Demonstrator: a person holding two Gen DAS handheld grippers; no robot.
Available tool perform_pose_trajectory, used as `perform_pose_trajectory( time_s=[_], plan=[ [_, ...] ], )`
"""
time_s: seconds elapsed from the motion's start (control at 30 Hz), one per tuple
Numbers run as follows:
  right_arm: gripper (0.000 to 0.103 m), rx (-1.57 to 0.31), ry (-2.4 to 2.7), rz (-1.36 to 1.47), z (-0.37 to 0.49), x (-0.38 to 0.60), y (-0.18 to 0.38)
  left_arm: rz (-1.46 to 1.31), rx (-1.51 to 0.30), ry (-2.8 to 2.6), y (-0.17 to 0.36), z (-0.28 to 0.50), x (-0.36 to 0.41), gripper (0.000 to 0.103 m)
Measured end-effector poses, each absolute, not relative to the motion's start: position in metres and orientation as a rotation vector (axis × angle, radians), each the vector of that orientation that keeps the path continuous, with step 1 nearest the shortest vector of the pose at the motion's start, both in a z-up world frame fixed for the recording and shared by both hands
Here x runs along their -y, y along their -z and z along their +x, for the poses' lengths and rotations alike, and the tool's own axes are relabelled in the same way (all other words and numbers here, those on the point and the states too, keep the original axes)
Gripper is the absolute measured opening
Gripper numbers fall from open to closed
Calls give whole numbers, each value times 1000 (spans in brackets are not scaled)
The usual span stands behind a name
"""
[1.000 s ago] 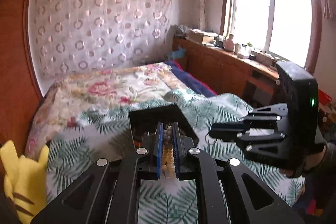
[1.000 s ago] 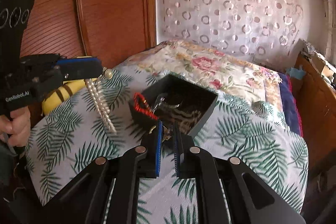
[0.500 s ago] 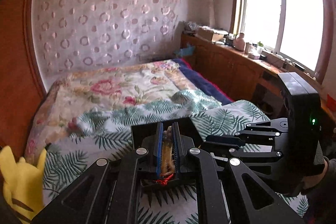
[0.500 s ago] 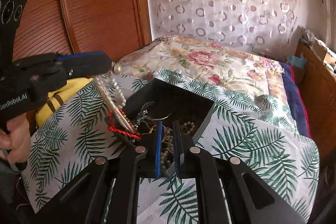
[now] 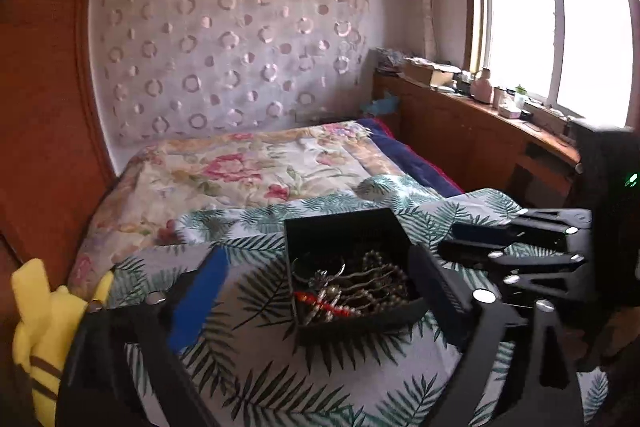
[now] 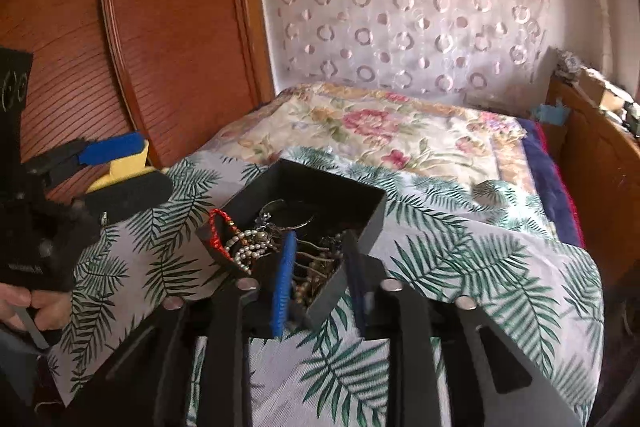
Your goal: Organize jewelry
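A black open box (image 5: 344,231) (image 6: 320,187) sits on the leaf-print cloth on the bed. It holds a tangle of jewelry: a white pearl necklace (image 6: 246,247), a red cord bracelet (image 6: 218,223) (image 5: 320,301), dark bead strands (image 5: 376,273) and a metal bangle (image 6: 288,217). My left gripper (image 5: 316,275) is open wide and empty, its jaws either side of the box; it also shows at the left of the right wrist view (image 6: 120,167). My right gripper (image 6: 320,263) is open at the box's near corner, nothing gripped.
A yellow plush toy (image 5: 36,323) lies at the bed's left edge by the wooden headboard (image 6: 160,47). A floral quilt (image 5: 248,171) covers the far bed. A wooden cabinet (image 5: 480,143) with clutter runs under the window at right.
My left gripper opened wide and let the pearl necklace go into the box. My right gripper opened and sits at the box's near corner.
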State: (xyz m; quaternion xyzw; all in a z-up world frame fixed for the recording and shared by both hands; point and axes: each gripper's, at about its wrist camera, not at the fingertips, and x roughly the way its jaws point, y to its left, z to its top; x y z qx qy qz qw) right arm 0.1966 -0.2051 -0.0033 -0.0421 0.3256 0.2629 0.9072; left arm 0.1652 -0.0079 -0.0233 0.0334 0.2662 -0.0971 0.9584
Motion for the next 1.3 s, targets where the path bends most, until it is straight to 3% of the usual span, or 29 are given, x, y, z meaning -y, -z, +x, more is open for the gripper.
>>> perform_pose_trajectory(
  time_s=[0.23,0.37,0.5,1.3],
  plan=[
    [66,-567,-499,-35,137,228,-29,64,-516,148,15,122,9,95],
    [88,-515,-466,-23,108,239,-45,44,-506,111,7,97,8,95],
    [100,-462,-421,-19,76,249,-56,23,-495,99,1,76,5,95],
    [100,-452,-326,3,40,244,-34,34,-484,52,3,28,-5,95]
  ],
)
